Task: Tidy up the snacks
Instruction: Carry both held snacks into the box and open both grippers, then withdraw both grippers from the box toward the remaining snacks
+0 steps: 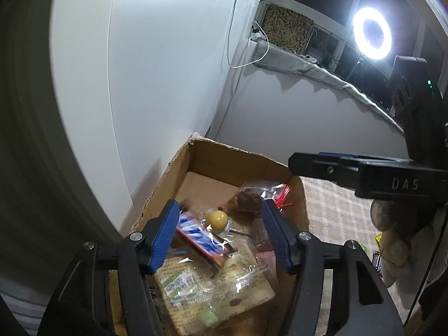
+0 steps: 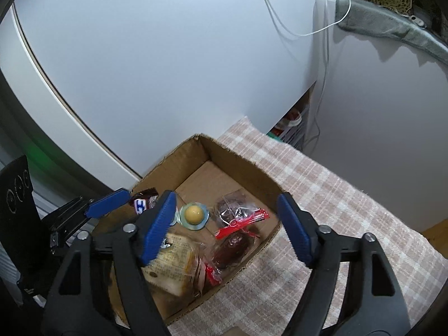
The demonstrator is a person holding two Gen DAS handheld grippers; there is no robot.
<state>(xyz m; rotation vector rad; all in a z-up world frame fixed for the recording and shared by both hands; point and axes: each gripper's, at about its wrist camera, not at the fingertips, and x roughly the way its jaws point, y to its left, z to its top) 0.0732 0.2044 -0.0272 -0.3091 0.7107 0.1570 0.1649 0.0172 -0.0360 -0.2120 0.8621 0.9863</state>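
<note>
An open cardboard box (image 1: 224, 148) (image 2: 238, 156) stands on a checked cloth and holds the snacks. My left gripper (image 1: 219, 224) hangs over the box, jaws open. Between them is a blurred red, blue and white candy bar (image 1: 201, 235) (image 2: 144, 198), close to the left pad; no pad presses on it. My right gripper (image 2: 225, 218) is open and empty over the box's right half. Under them lie a yellow round sweet (image 1: 217, 218) (image 2: 193, 214), a brown cake in a clear bag with a red tie (image 1: 249, 198) (image 2: 232, 207) and a wrapped bread packet (image 1: 196, 280) (image 2: 173, 263).
The pink checked cloth (image 2: 322, 201) spreads right of the box. A white cabinet (image 2: 168, 70) rises right behind it, with a loose white cable (image 1: 232, 42). A ring light (image 1: 372, 33) shines at the upper right. A hand (image 1: 392, 240) holds the right gripper (image 1: 336, 168).
</note>
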